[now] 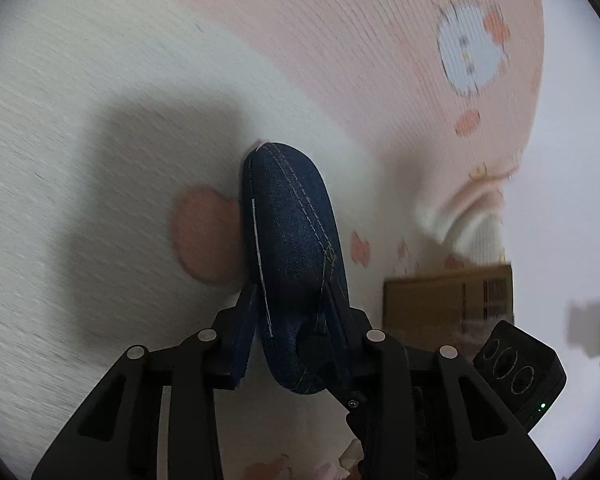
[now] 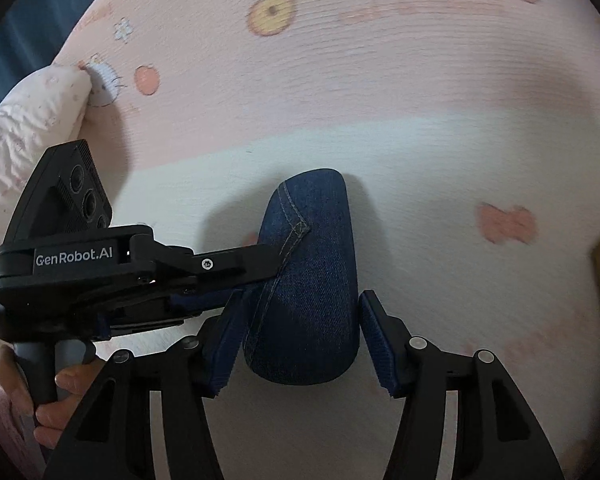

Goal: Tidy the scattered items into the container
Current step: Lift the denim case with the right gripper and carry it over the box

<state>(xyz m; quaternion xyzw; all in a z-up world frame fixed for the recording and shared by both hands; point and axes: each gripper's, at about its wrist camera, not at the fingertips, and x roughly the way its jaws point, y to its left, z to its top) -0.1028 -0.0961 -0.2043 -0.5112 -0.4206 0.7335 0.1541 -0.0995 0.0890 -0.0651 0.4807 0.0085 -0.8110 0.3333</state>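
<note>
A dark blue denim case (image 1: 296, 248) with pale stitching is clamped on its edges between the pads of my left gripper (image 1: 292, 300), held above a pink and white bedsheet. In the right wrist view the same denim case (image 2: 312, 280) stands between my right gripper's fingers (image 2: 300, 320). The left pad touches its side, and the right pad stands a little apart from it, so that gripper is open. My left gripper (image 2: 260, 268) reaches in from the left and pinches the case there. A brown cardboard box (image 1: 448, 300) lies on the bed at the right.
The bedsheet (image 2: 380, 80) has cartoon prints and orange spots. A crumpled pink quilt (image 2: 28, 128) lies at the left. A person's hand (image 2: 60, 392) holds the left gripper's handle. A pale wall (image 1: 572, 160) is at the right.
</note>
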